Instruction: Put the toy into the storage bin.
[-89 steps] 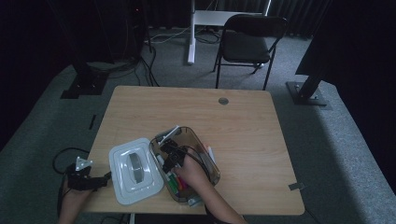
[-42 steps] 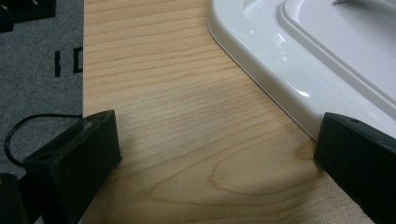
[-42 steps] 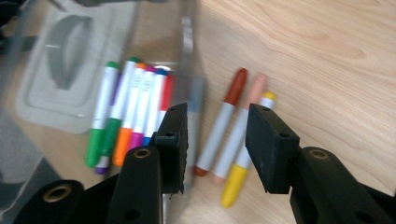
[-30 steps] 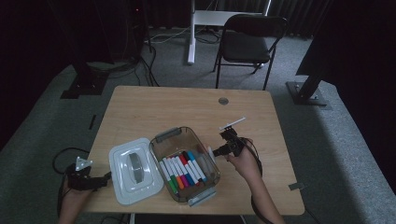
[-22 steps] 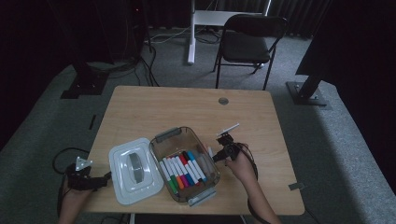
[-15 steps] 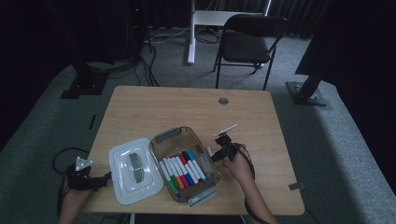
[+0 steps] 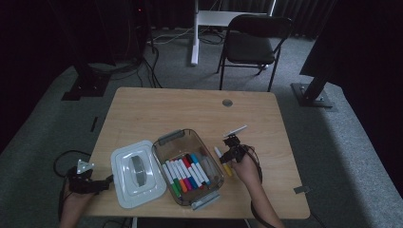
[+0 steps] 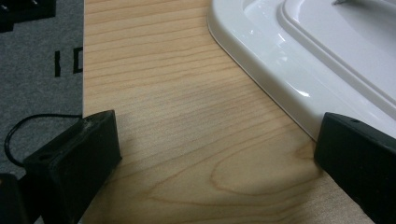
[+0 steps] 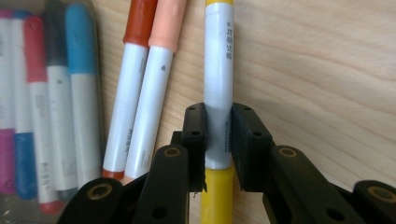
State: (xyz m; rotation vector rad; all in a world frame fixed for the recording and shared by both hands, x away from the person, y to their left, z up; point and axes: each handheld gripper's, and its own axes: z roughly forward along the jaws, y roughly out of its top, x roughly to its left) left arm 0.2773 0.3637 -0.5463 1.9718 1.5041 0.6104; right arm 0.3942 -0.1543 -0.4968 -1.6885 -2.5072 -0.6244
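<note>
Yellow marker (image 9: 218,93) now sits pinched between my right claw (image 9: 218,135), whose jaws have just been closing; lifting looks next; left claw (image 8: 210,154) gapes wide.

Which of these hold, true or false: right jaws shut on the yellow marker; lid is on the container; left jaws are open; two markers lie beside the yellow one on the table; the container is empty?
1. The right gripper has its jaws shut on the yellow marker. True; the jaws have just been closing and now press its barrel.
2. The white lid sits on the clear container. False: it lies on the table beside the container.
3. The left gripper has its jaws open. True.
4. An orange-red marker and a peach marker lie on the table next to the yellow one. True.
5. The container is empty. False: it holds a row of markers.
</note>
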